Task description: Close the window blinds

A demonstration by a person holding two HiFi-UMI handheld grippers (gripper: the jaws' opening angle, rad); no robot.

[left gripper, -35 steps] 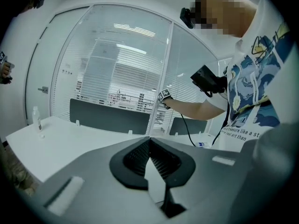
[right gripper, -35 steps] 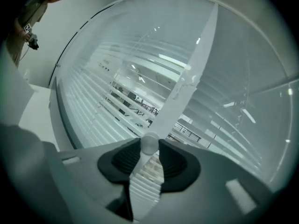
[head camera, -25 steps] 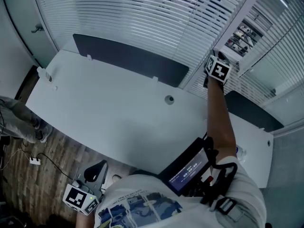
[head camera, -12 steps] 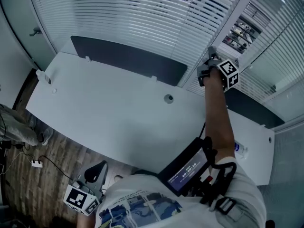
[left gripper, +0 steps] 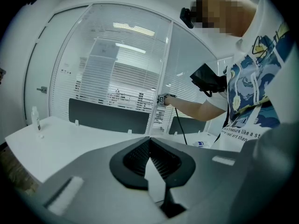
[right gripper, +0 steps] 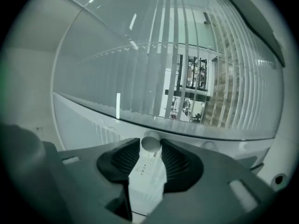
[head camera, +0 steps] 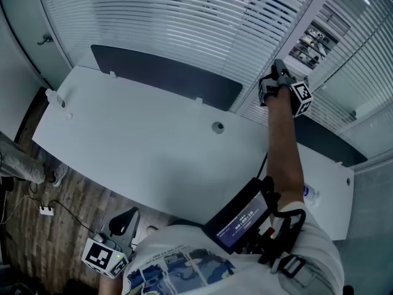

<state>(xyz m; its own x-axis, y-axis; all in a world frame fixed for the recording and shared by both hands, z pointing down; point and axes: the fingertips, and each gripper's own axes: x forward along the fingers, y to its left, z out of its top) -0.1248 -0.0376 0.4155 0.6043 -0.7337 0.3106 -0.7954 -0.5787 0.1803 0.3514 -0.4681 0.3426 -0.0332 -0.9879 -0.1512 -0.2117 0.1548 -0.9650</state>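
Observation:
White slatted window blinds (head camera: 184, 23) hang behind a long white desk (head camera: 135, 140). My right gripper (head camera: 279, 78) is raised to the window frame at the blinds' right edge. In the right gripper view its jaws are shut on a white blind control knob (right gripper: 150, 143), with the slats (right gripper: 196, 78) partly open right ahead. My left gripper (head camera: 121, 221) hangs low by my left side, off the desk. In the left gripper view its pads (left gripper: 161, 160) meet at the tips with nothing between them, and the right gripper (left gripper: 163, 98) shows far off at the blinds.
A dark partition panel (head camera: 166, 75) stands along the desk's back edge, another (head camera: 322, 141) to the right. A small bottle (head camera: 54, 97) sits on the desk's left corner, a cable grommet (head camera: 217, 127) mid-desk and a bottle (head camera: 310, 193) at right. A screen device (head camera: 242, 217) hangs on my chest.
My right gripper has twisted at the blinds, its marker cube swinging from facing up to the right side. The left gripper has stayed put. A person's legs at left moved out.

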